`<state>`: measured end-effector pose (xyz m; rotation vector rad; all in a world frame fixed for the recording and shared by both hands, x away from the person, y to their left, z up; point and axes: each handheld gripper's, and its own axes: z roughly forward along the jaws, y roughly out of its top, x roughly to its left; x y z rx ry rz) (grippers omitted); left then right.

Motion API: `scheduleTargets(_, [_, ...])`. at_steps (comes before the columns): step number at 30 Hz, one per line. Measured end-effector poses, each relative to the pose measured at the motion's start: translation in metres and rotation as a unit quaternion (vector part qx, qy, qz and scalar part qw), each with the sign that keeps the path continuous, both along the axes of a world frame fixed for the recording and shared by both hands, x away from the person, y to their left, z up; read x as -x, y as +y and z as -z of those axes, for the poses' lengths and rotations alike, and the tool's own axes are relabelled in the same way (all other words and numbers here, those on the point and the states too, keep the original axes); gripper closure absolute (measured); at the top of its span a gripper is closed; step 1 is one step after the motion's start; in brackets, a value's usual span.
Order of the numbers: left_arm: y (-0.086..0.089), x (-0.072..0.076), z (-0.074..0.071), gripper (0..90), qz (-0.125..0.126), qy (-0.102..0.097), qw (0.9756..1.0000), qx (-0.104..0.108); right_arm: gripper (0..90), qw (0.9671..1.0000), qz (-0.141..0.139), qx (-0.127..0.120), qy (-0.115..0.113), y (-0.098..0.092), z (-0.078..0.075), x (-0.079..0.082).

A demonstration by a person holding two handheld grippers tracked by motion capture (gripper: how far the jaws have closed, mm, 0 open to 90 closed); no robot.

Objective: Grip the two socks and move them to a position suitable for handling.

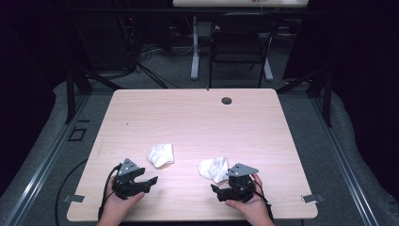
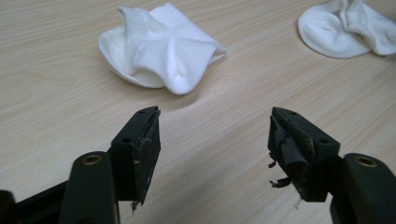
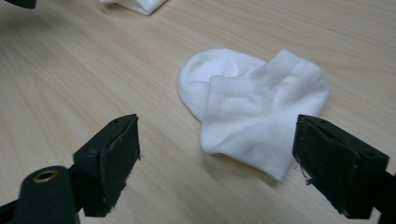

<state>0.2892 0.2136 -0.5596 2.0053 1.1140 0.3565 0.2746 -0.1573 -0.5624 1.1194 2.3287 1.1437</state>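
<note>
Left gripper (image 1: 153, 180) lower left, jaws apart, empty; right gripper (image 1: 215, 189) lower right, jaws apart, empty; two white socks (image 1: 161, 155) (image 1: 213, 168) mid-frame on table (image 1: 197, 117).

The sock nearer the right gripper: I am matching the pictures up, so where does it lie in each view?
High view: the right-hand sock lies right of centre, just left of the right gripper.
Left gripper view: top right corner.
Right gripper view: centre, ahead of the open jaws.
Shared landmark: the other sock, at centre top in the left gripper view and at the top edge in the right gripper view.
</note>
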Motion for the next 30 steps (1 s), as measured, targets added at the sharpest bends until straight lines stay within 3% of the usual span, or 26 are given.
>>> scheduleTargets(2, [-0.001,-0.002,0.0,30.6,0.007,0.003,1.0,-0.002,16.6,1.0,0.001,0.004,-0.003,0.0,0.0,-0.001])
scheduleTargets(5, [-0.003,-0.003,0.001,26.8,0.02,0.009,0.9998,-0.001,27.8,0.9998,0.014,0.011,-0.001,-0.001,0.002,-0.003])
scheduleTargets(10, [-0.004,0.001,-0.002,23.5,0.028,0.0,0.9996,0.005,30.9,0.9997,0.022,0.002,-0.004,-0.006,0.0,-0.005])
scheduleTargets(17, [-0.003,0.002,-0.003,20.7,0.025,-0.002,0.9997,0.004,32.4,0.9992,0.038,0.011,-0.006,-0.011,0.0,-0.004])
scheduleTargets(20, [-0.002,0.003,-0.005,26.4,0.011,-0.017,0.9998,0.004,32.4,0.999,0.038,0.02,-0.008,-0.011,0.0,-0.003])
scheduleTargets(23, [0.0,0.003,-0.005,31.0,0.005,-0.025,0.9997,0.001,33.2,0.9989,0.043,0.013,-0.011,-0.011,0.001,-0.005])
scheduleTargets(28, [0.003,0.003,-0.005,34.4,-0.005,-0.018,0.9998,0.01,33.9,0.9991,0.041,0.012,-0.005,-0.012,-0.003,-0.009])
scheduleTargets(30, [0.004,0.004,-0.005,35.3,-0.006,-0.019,0.9998,0.009,38.6,0.999,0.039,0.021,0.0,-0.012,-0.008,-0.011])
